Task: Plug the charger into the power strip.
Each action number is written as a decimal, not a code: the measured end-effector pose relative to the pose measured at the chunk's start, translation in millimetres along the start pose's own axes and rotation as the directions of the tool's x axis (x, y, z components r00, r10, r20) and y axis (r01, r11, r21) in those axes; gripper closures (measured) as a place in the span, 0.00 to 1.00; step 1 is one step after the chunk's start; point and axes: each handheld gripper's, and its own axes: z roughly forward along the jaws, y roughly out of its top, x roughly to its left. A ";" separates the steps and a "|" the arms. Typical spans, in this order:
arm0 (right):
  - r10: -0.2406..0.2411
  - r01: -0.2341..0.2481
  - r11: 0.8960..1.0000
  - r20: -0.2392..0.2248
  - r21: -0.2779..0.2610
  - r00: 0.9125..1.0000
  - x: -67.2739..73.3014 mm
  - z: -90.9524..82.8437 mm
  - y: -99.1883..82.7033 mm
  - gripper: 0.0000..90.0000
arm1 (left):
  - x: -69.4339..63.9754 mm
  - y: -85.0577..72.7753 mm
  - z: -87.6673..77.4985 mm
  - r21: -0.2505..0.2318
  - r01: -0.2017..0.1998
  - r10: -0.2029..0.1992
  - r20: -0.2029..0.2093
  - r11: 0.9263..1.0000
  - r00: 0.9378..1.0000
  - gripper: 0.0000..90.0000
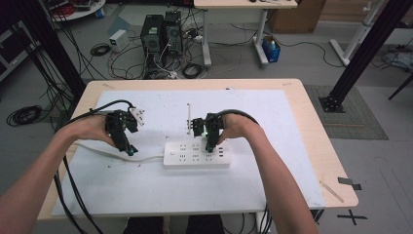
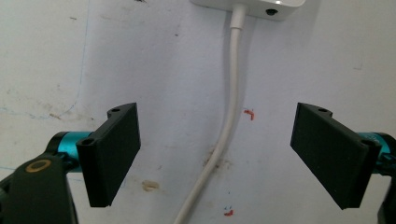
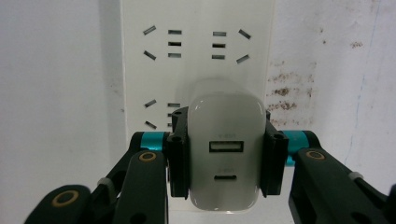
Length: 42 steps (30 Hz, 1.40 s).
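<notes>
A white power strip (image 1: 196, 154) lies on the white mat (image 1: 272, 175) that covers the wooden table (image 1: 319, 141), its white cord (image 1: 141, 158) running off toward the person's left. The right gripper (image 1: 210, 146) stands over the strip's right half, and in the right gripper view (image 3: 226, 161) its two black jaws are clenched on the flat sides of a white USB charger (image 3: 225, 154), which sits between them with one rectangular port and one oval port facing the camera. The charger's lower edge is cut off at the bottom of that view, its prongs are hidden behind its body, and whether it is seated in a socket cannot be told; from the high view the charger itself is too small and too covered by the gripper and the right hand (image 1: 238, 126) to make out. Beyond the charger, rows of socket slots on the strip (image 3: 196, 44) are visible. The left gripper (image 1: 127, 148) hovers near the cord, well apart from the strip's end; in the left gripper view (image 2: 219, 154) its jaws stand wide apart and hold nothing, with the cord (image 2: 231, 116) running between them without touching either and meeting the strip's end (image 2: 252, 7), mostly cut off at the top edge. The left hand (image 1: 95, 129) grips that tool. A white block (image 1: 138, 116) beside the left gripper's body is too small to identify.
</notes>
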 end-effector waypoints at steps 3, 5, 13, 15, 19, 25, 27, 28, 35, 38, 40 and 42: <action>0.027 -0.027 0.999 -0.005 -0.031 1.000 0.2 0.3 -4.6 0.69 | -0.2 -1.8 0.5 -0.008 0.006 -0.006 -0.005 1.000 1.000 0.18; 0.053 -0.053 0.996 -0.005 -0.075 0.999 0.8 0.7 -11.1 0.70 | -0.5 -2.5 1.2 -0.005 0.007 -0.007 -0.002 1.000 1.000 0.18; 0.045 -0.045 0.996 0.001 -0.077 0.999 1.6 1.5 -10.6 0.70 | -0.9 -0.1 2.8 -0.003 0.011 -0.011 -0.005 1.000 1.000 0.18; 0.057 -0.059 0.995 -0.026 -0.080 0.998 -2.8 1.6 -11.4 0.70 | -0.2 0.1 3.0 -0.002 0.011 -0.011 -0.005 1.000 1.000 0.18; 0.056 -0.060 0.995 -0.056 -0.077 0.997 -7.8 2.1 -11.1 0.70 | 0.5 0.0 3.9 -0.003 0.012 -0.012 -0.009 1.000 1.000 0.18; 0.022 -0.021 0.999 0.035 -0.032 0.999 6.7 2.8 -3.9 0.70 | -0.8 0.6 2.8 -0.009 0.010 -0.010 -0.015 1.000 1.000 0.18; 0.024 -0.022 0.999 0.052 -0.025 0.998 9.7 3.0 -3.0 0.70 | -1.4 1.4 2.4 -0.013 0.010 -0.010 -0.017 1.000 1.000 0.18; 0.026 -0.025 0.999 0.057 -0.024 0.998 10.4 3.1 -2.7 0.70 | -1.3 1.5 2.2 -0.016 0.008 -0.008 -0.015 1.000 1.000 0.18; 0.063 -0.066 0.994 -0.038 -0.086 0.997 -5.1 4.3 -11.6 0.70 | -0.7 -1.8 -1.7 -0.027 0.018 -0.018 -0.022 0.999 1.000 0.18; 0.062 -0.063 0.996 -0.019 -0.067 0.998 -1.9 5.1 -7.7 0.70 | -0.8 -1.2 -1.8 -0.032 0.025 -0.025 -0.026 0.999 0.999 0.18; 0.035 -0.034 0.999 0.027 -0.038 0.999 5.3 6.1 -1.6 0.70 | -1.8 0.2 -2.2 -0.031 0.015 -0.016 -0.028 0.999 0.999 0.18; 0.039 -0.038 0.999 0.049 -0.030 0.998 9.4 7.8 -1.2 0.70 | -2.9 1.1 -2.5 -0.033 0.012 -0.013 -0.028 0.999 1.000 0.18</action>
